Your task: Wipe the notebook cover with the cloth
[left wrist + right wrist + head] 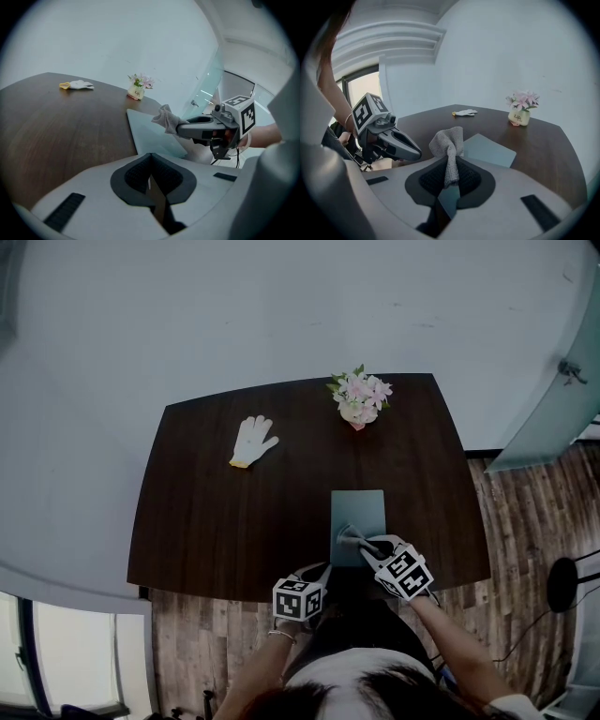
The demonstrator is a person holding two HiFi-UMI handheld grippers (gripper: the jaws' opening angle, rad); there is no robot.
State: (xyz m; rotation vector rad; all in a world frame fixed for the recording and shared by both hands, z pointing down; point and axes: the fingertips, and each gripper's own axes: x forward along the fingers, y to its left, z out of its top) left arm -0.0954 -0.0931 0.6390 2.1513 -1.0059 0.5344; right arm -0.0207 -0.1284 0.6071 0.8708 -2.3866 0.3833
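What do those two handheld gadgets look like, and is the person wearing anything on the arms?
The left gripper and the right gripper are smooth pale-grey mouldings tapering to a beak, with dark ribbed pads inside. Each carries a white cube printed with black square markers. Thin dark cables hang under the right one. A slim bracelet circles the left wrist.

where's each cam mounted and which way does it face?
Head view: on the person's head, facing steeply down at table and notebook; forearms, left gripper, right gripper show.
Left gripper view: on the left gripper, along its shut jaws across the table.
Right gripper view: on the right gripper, jaws clamping the cloth, facing the notebook.
Shared: both gripper views show the flower pot and the other gripper.
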